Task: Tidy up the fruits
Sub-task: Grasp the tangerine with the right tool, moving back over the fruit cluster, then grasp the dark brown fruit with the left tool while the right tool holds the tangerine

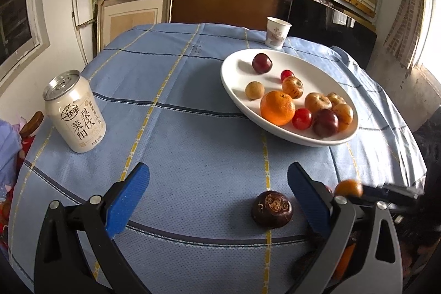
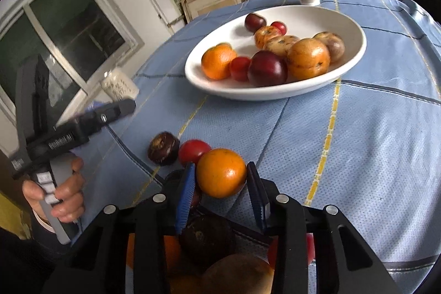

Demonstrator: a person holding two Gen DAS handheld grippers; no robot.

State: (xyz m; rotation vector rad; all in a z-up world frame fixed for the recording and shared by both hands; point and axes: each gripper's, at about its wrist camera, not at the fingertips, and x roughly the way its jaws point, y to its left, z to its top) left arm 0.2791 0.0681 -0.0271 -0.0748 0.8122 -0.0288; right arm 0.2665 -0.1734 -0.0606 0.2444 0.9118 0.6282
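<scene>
While the white oval plate (image 2: 355,51) already carries most of the fruit — plums, small red ones, a tangerine and some speckled tan ones — a cluster is left on the table (image 2: 358,145) near its front edge, so the sorting looks well past halfway but unfinished. The right claw (image 2: 220,178) is pinching a smooth, glossy orange fruit (image 2: 220,172) between its ribbed blue pads, low over the cloth and well short of the plate. Just beyond it lie a round red fruit (image 2: 193,150) and a dark, rough-skinned water chestnut (image 2: 164,148) with a flattened shape — more fruit sits blurred under the claw. The left claw (image 1: 217,200) hangs spread and empty over the woven blue checked tablecloth. A metal drink can (image 1: 74,112) and a paper cup (image 1: 277,32) stand apart.
</scene>
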